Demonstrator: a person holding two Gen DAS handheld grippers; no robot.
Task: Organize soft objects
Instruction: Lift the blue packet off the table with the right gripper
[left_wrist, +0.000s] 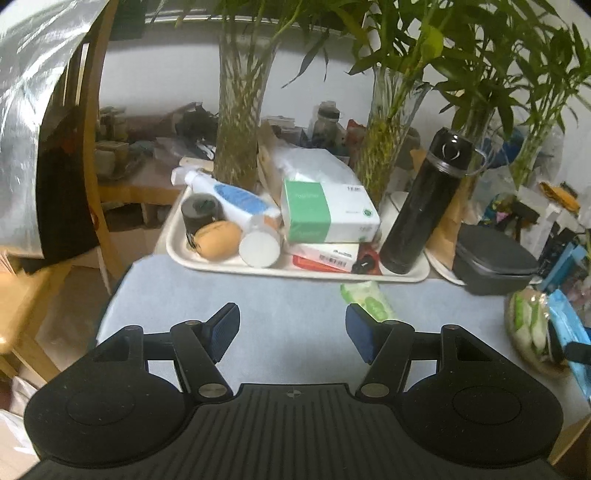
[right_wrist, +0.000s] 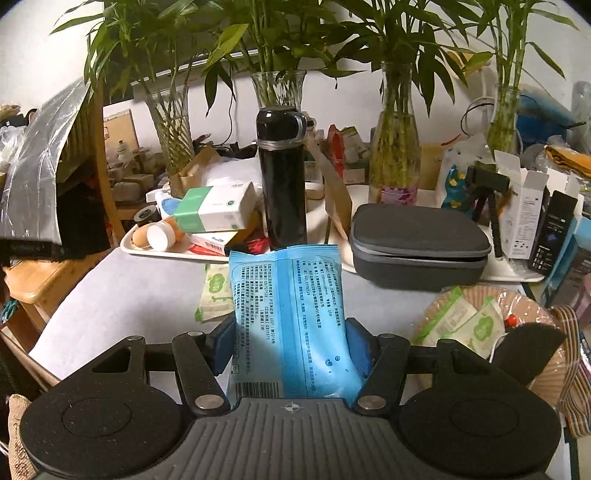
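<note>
Barcode on blue pack (right_wrist: 288, 314) shows from right gripper (right_wrist: 291, 349) only.

Dim indoor light, soft blur, strong fisheye edge warp

No word could be made out anywhere. Dense dark print, too small to be read, and a barcode were borne by the flat light-blue plastic pack (right_wrist: 291, 314). Blurred marks were carried by the green-and-white cardboard box (left_wrist: 327, 210).
</note>
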